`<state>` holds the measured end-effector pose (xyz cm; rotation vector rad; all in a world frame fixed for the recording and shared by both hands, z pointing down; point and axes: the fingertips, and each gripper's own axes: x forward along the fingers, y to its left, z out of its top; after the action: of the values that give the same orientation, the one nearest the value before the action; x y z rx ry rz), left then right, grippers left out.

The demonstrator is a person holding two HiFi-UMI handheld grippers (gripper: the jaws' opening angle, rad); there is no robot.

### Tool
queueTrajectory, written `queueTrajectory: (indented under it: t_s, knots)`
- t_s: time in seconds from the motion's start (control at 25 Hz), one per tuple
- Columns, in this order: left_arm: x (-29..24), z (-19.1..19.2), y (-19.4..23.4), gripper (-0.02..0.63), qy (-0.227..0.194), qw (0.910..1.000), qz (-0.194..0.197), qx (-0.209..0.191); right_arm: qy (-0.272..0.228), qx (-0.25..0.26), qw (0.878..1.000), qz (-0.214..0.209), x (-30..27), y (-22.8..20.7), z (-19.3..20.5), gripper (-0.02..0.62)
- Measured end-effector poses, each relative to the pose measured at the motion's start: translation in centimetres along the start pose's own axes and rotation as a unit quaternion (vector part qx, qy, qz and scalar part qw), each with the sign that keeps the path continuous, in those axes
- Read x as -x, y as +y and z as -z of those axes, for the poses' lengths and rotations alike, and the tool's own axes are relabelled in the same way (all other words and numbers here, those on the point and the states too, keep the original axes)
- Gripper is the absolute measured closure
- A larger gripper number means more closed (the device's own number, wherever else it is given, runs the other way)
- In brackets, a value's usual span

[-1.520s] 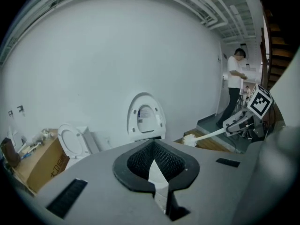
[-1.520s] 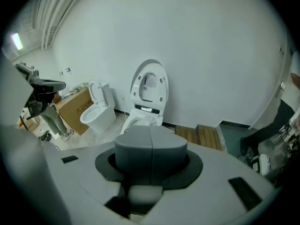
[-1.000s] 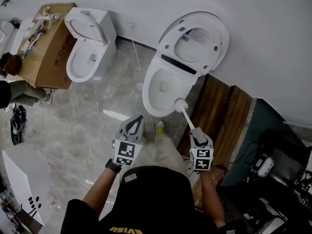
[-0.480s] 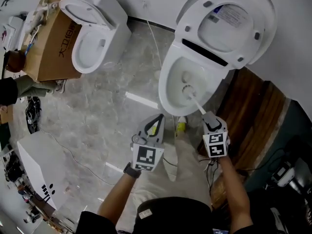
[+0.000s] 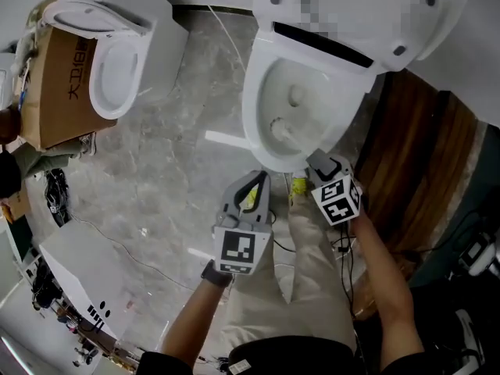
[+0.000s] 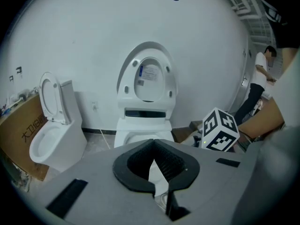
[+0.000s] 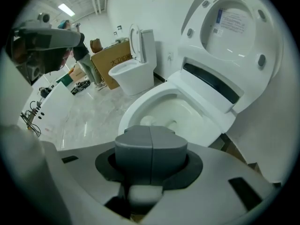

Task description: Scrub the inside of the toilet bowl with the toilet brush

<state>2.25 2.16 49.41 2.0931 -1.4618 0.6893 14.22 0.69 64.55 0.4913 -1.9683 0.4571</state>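
Observation:
The white toilet bowl stands open with its lid raised against the wall. My right gripper is at the bowl's front rim, shut on the white toilet brush handle. The brush head is down inside the bowl against its near wall. In the right gripper view the shut jaws hide most of the brush, and the bowl lies just beyond. My left gripper hangs just left of the bowl's front, shut with nothing in it. In the left gripper view it faces the toilet.
A second toilet and a cardboard box stand at the left. Wooden boards lie right of the bowl. A white panel and a thin cable lie on the marble floor. People stand at the left edge and far right.
The brush head has gone from over the front rim down into the bowl. Both grippers and the head camera have moved closer to the toilet.

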Motion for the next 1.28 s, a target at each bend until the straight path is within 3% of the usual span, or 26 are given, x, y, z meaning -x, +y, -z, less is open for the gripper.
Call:
queueTrajectory:
  t_s: [0.32,0.72,0.88,1.28]
  knots:
    - [-1.2,0.7,-1.3,0.588,0.001,0.9999,0.009,0.004,-0.01,-0.001,0.998,-0.056,-2.9,1.2,0.1,0.437]
    - [-0.6,1.4,-0.3,0.588,0.0,0.9999,0.011,0.01,-0.011,0.004,0.999,-0.045,-5.1,0.7,-2.0,0.436]
    - [0.0,1.2,0.7,0.588,-0.027,0.9995,0.0,0.019,-0.016,0.014,0.999,-0.031,-5.9,0.4,-3.3,0.437]
    - [1.2,4.4,2.2,0.588,0.001,0.9982,-0.02,0.056,-0.018,0.037,0.999,-0.002,-7.3,-1.4,-5.6,0.437]
